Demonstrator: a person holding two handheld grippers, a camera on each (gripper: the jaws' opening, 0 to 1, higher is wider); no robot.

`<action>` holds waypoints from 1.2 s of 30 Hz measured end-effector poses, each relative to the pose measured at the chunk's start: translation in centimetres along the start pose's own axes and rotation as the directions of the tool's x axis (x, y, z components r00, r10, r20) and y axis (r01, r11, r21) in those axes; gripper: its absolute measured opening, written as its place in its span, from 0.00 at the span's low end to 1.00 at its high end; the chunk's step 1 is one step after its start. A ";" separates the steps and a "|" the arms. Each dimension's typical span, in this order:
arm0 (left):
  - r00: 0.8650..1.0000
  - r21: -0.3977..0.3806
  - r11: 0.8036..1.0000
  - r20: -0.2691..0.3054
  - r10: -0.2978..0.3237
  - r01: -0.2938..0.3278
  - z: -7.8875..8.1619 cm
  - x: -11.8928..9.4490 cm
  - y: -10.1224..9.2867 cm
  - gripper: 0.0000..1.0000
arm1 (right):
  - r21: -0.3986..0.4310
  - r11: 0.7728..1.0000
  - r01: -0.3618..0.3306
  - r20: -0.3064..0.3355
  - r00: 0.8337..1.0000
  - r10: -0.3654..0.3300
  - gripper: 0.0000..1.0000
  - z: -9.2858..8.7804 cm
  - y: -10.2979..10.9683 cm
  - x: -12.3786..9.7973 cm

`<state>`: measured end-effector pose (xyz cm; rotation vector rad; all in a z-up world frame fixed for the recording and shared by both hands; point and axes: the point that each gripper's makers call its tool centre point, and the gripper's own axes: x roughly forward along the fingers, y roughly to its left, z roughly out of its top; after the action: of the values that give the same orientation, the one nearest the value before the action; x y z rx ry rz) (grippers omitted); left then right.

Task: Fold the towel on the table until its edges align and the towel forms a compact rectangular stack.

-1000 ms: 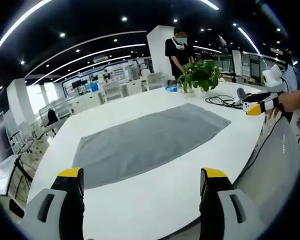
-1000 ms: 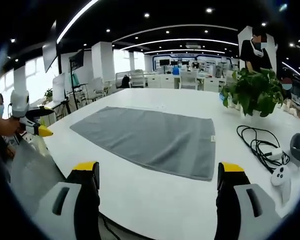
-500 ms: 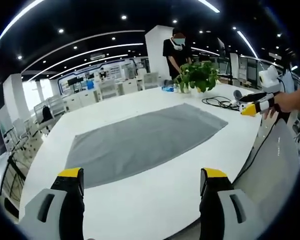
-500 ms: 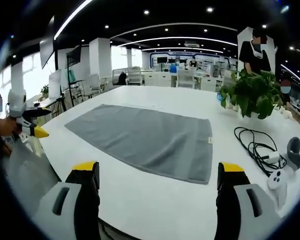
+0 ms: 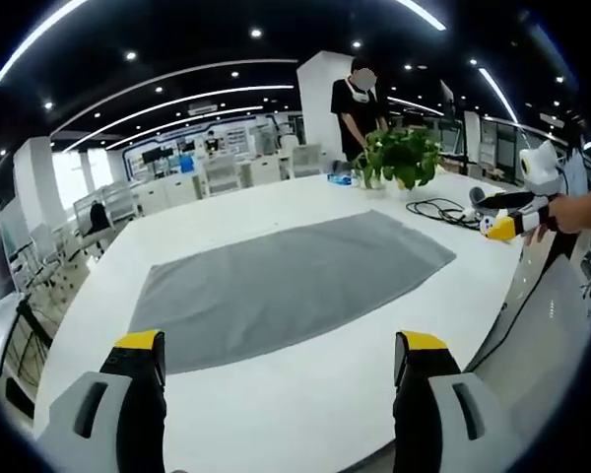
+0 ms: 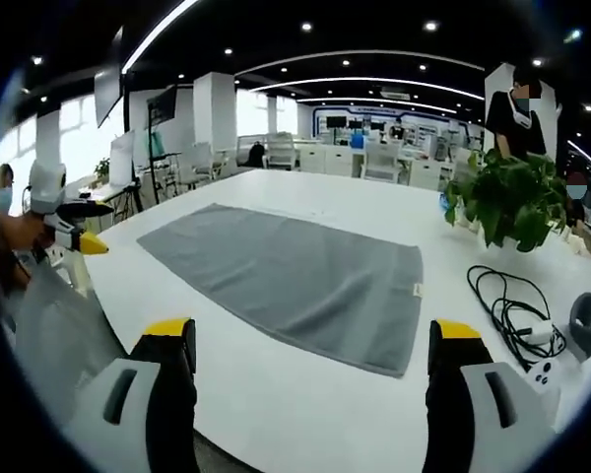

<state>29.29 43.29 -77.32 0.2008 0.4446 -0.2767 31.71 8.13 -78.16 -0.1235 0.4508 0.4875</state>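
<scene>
A grey towel (image 5: pixel 286 284) lies spread flat on the white table (image 5: pixel 305 394), and it shows again as the towel (image 6: pixel 295 276) in the right gripper view. My left gripper (image 5: pixel 276 360) hovers open at the table's near edge, short of the towel, with nothing between its yellow-tipped jaws. My right gripper (image 6: pixel 310 345) is likewise open over the table (image 6: pixel 305 414) edge, apart from the towel. In the left gripper view the right gripper (image 5: pixel 507 222) enters at the right, held by a hand. In the right gripper view the left gripper (image 6: pixel 74 232) enters at the left.
A potted plant (image 5: pixel 399 153) stands at the table's far end, with a black cable (image 6: pixel 507 301) and white controllers (image 6: pixel 542 370) beside it. A person in black (image 5: pixel 360 99) stands behind the plant. Desks and chairs fill the room beyond.
Both views have shifted slightly as the hands moved. The towel lies as before and both grippers stay open.
</scene>
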 end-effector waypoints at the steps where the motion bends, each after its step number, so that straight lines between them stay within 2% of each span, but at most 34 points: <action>1: 1.000 0.004 1.000 0.000 0.002 -0.002 0.3 -0.1 -0.3 0.99 | -0.001 1.000 -0.007 0.001 1.000 0.007 0.99 0.0 0.0 -0.1; 5: 1.000 0.039 0.999 0.002 -0.012 0.012 1.5 0.0 -1.6 0.99 | -0.006 1.000 -0.017 -0.003 1.000 0.017 0.99 -0.1 -0.6 -0.7; 11: 0.996 0.074 0.994 -0.011 -0.084 0.084 2.6 0.9 -3.8 0.98 | -0.011 1.000 0.007 0.036 0.999 -0.006 0.99 1.0 -2.2 -1.5; 17: 0.984 0.099 0.979 0.018 -0.180 0.177 4.5 2.4 -5.6 0.97 | -0.016 1.000 0.014 0.041 0.999 -0.013 0.99 1.8 -3.0 -1.5; 23: 0.967 0.119 0.960 0.000 -0.255 0.253 4.5 3.4 -7.8 0.97 | -0.021 0.999 0.033 0.028 0.999 -0.033 0.98 2.4 -3.8 -1.2; 27: 0.939 0.140 0.931 0.012 -0.343 0.338 5.4 4.0 -9.9 0.97 | -0.010 0.998 0.064 0.030 0.998 -0.063 0.97 3.0 -4.8 -1.4; 30: 0.926 0.161 0.915 0.017 -0.378 0.370 6.1 4.4 -11.1 0.97 | -0.022 0.996 0.082 0.029 0.996 -0.082 0.95 3.7 -5.2 -1.9; 31: 0.915 0.164 0.905 0.024 -0.402 0.393 6.5 4.6 -11.9 0.97 | -0.027 0.996 0.088 0.028 0.996 -0.087 0.94 3.9 -5.5 -2.1; 36: 0.891 0.206 0.872 -0.003 -0.454 0.445 6.9 5.5 -13.9 0.97 | -0.038 0.993 0.109 0.031 0.994 -0.108 0.93 4.9 -6.6 -2.8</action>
<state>32.49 27.30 -75.52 0.2882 0.4136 -0.7877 34.59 2.21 -72.43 -0.1782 0.4039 0.3913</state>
